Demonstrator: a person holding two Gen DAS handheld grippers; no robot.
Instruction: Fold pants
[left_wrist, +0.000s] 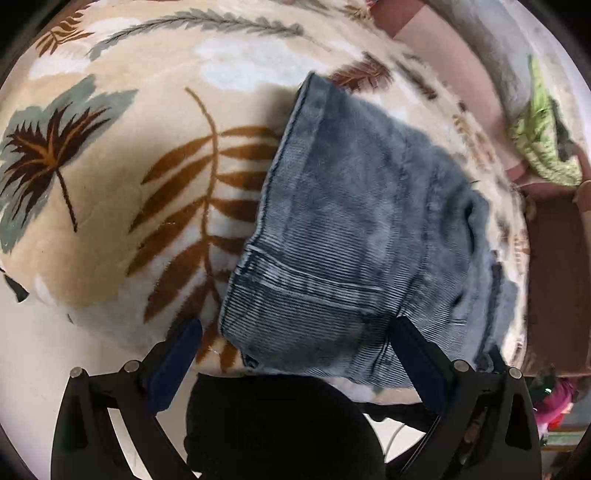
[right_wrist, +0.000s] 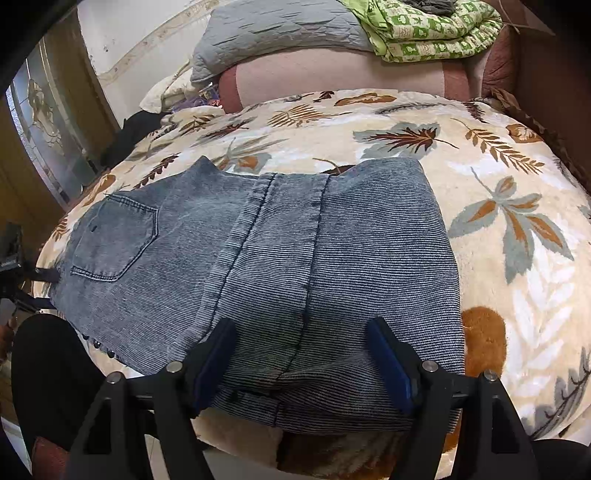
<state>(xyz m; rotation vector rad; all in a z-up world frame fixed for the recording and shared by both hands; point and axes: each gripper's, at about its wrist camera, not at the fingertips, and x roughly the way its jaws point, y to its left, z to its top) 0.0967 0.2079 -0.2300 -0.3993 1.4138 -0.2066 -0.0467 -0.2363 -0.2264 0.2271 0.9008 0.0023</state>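
Blue-grey jeans (right_wrist: 280, 240) lie folded on a leaf-patterned blanket (right_wrist: 509, 206), back pocket (right_wrist: 114, 236) up on the left and a leg section doubled over the middle. In the right wrist view my right gripper (right_wrist: 301, 325) hovers over the near edge of the fold. Its jaws stand apart with denim lying flat between the blue pads (right_wrist: 388, 354), not pinched. In the left wrist view the jeans (left_wrist: 354, 221) stretch away from a hemmed end near the left gripper (left_wrist: 297, 325). That gripper is wide open, one finger beside the cloth and one over it.
The blanket (left_wrist: 110, 221) covers a rounded bed or couch surface. Behind it are a pink cushion (right_wrist: 332, 74), a grey quilt (right_wrist: 280, 29) and a green patterned blanket (right_wrist: 432, 33). A person's dark-clothed leg (right_wrist: 48, 369) is at the near left edge. A door (right_wrist: 48, 122) stands far left.
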